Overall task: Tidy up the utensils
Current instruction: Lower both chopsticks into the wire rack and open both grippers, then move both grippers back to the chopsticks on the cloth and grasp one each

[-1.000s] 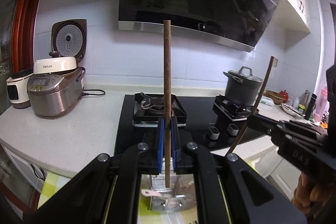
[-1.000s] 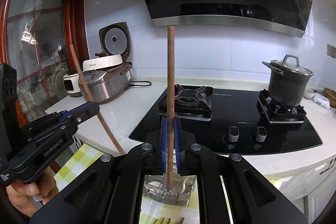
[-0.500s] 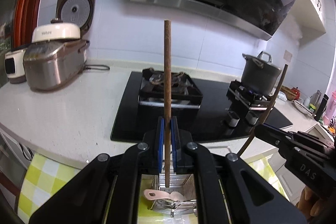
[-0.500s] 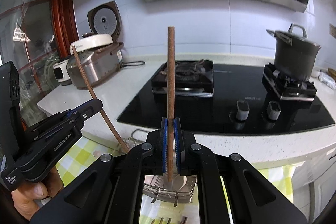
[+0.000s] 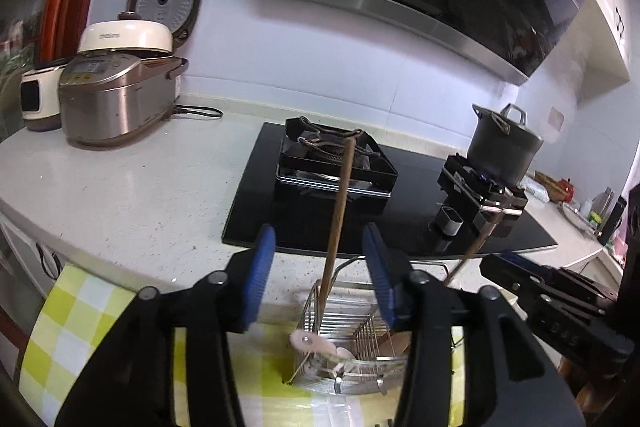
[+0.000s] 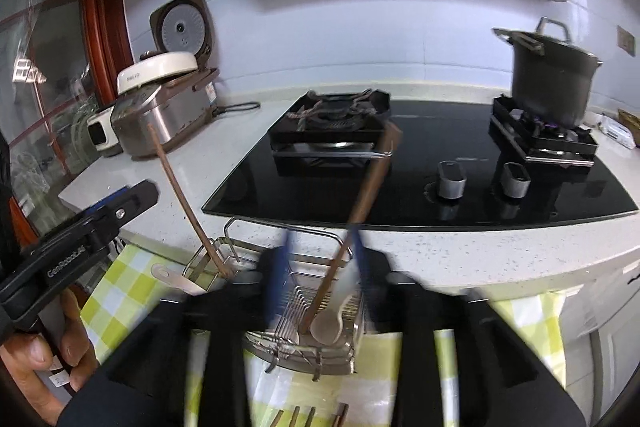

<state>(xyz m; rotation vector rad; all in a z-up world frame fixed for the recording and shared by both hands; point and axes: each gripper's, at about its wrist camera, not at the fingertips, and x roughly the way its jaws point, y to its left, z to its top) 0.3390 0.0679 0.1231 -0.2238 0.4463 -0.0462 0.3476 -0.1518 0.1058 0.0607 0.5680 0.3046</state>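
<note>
The left gripper [image 5: 318,269] has its blue-padded jaws opening, clear of the brown wooden chopstick [image 5: 339,211] that stands tilted between them with its lower end in the silver wire utensil basket [image 5: 344,379]. The right gripper [image 6: 318,267] is opening too; a second brown wooden chopstick [image 6: 362,203] leans free between its jaws, tip down in the same basket beside a pale spoon [image 6: 328,323].
</note>
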